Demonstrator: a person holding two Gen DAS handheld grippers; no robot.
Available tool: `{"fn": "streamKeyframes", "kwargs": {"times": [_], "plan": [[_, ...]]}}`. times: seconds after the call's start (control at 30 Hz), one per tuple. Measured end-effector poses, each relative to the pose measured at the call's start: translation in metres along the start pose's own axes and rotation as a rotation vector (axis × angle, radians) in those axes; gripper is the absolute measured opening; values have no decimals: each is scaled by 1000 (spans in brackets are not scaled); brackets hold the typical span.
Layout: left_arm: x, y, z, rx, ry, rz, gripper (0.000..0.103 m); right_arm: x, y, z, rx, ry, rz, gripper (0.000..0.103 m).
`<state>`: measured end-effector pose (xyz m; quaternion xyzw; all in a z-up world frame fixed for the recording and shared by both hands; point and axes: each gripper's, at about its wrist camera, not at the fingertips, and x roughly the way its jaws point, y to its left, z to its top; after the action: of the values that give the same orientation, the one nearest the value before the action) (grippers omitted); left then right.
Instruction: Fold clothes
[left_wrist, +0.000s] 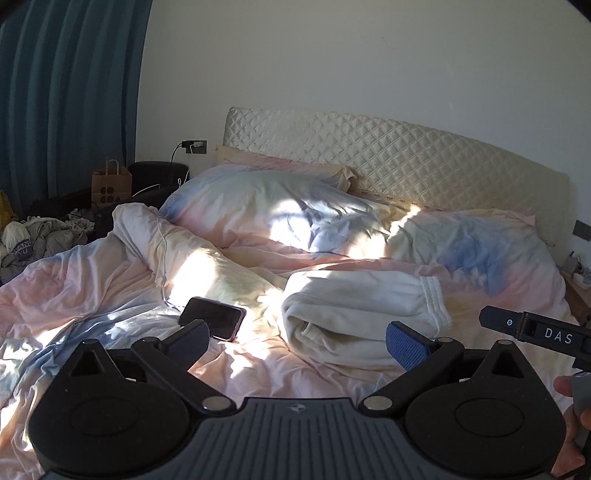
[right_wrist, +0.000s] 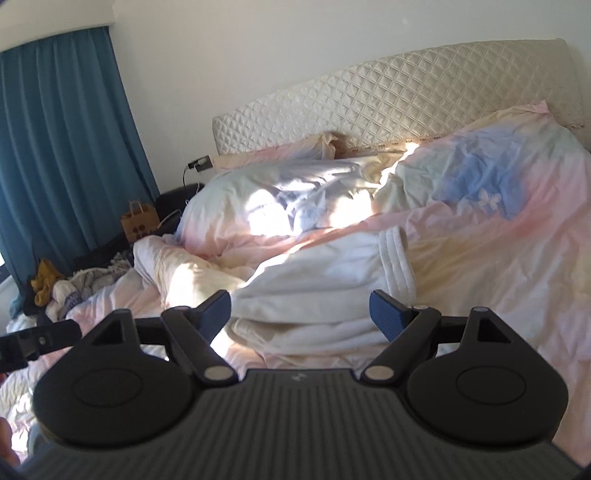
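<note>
A cream-white garment (left_wrist: 354, 314) lies folded in a thick bundle on the pastel bed cover (left_wrist: 110, 280), its ribbed hem to the right. It also shows in the right wrist view (right_wrist: 325, 291), just beyond the fingers. My left gripper (left_wrist: 297, 341) is open and empty, held above the cover just short of the bundle. My right gripper (right_wrist: 301, 312) is open and empty, close over the bundle's near edge. Part of the right gripper shows at the right edge of the left wrist view (left_wrist: 535, 328).
A dark phone (left_wrist: 216, 317) lies on the cover left of the bundle with a thin cable running from it. Pillows (left_wrist: 280, 206) and a quilted headboard (left_wrist: 406, 158) stand behind. A clothes pile (left_wrist: 40, 236), a paper bag (left_wrist: 110, 184) and a blue curtain (left_wrist: 66, 92) are at the left.
</note>
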<state>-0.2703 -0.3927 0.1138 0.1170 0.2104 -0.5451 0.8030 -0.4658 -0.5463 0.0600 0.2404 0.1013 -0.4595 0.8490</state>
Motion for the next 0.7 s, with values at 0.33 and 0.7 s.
{"fn": "streamKeyframes", "kwargs": {"times": [0.33,0.7], "plan": [[-33,6,-39,43,-30,11,103,-24,33,-38,-67,-8,-50,84],[-29,8,-57,75,-23,25,103,-31,55,-56,-141,-16,-87,84]]}}
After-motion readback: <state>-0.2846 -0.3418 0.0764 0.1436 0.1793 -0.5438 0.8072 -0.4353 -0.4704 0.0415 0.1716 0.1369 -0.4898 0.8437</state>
